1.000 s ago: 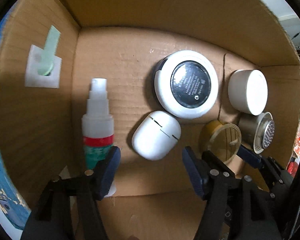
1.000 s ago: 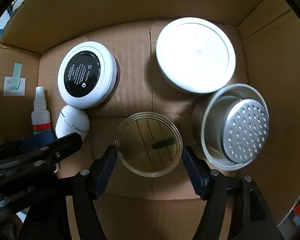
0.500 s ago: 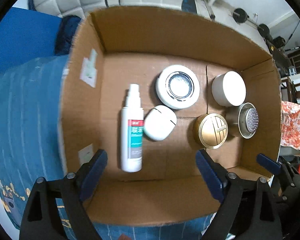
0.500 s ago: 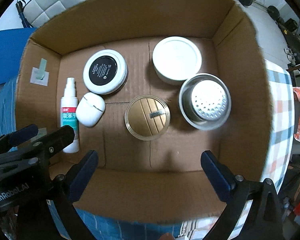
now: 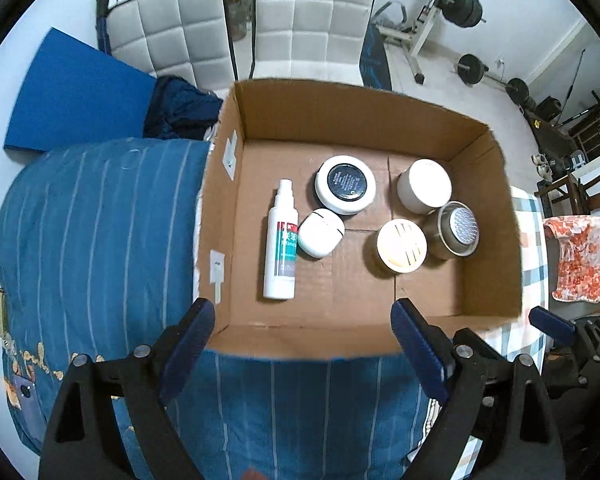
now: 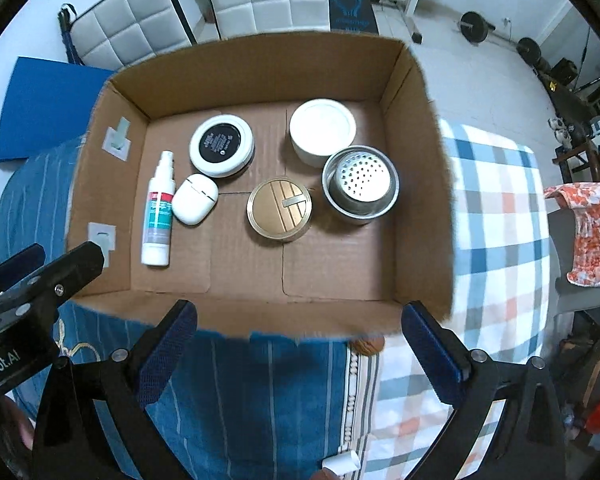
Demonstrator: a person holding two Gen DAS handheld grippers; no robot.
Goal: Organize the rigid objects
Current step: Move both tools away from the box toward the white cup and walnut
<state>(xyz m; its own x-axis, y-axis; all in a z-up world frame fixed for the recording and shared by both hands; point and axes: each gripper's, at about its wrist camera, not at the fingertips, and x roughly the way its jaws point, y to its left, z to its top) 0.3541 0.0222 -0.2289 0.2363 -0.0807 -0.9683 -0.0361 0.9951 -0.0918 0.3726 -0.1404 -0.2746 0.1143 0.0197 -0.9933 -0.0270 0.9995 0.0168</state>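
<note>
An open cardboard box [image 5: 364, 120] [image 6: 416, 216] holds a white spray bottle [image 5: 281, 240] [image 6: 158, 210], a white oval case [image 5: 320, 232] [image 6: 195, 199], a white round tin with a black lid [image 5: 345, 185] [image 6: 221, 145], a white jar [image 5: 424, 185] [image 6: 322, 130], a gold-lidded jar [image 5: 401, 245] [image 6: 279, 207] and a perforated steel cup [image 5: 454, 230] [image 6: 360, 184]. My left gripper [image 5: 304, 344] is open and empty, above the box's near edge. My right gripper [image 6: 300, 348] is open and empty, also above the near edge.
The box sits on a blue striped cloth [image 5: 92, 216] beside a checked cloth [image 6: 496, 216]. White padded chairs [image 5: 308, 12], a blue mat [image 5: 72, 96] and gym weights [image 5: 472, 68] stand behind. An orange patterned cloth [image 5: 584, 256] hangs at the right.
Both grippers have pulled back up and out of the box, from just over the objects to above its near edge. Both opened wider. The objects have stayed in place.
</note>
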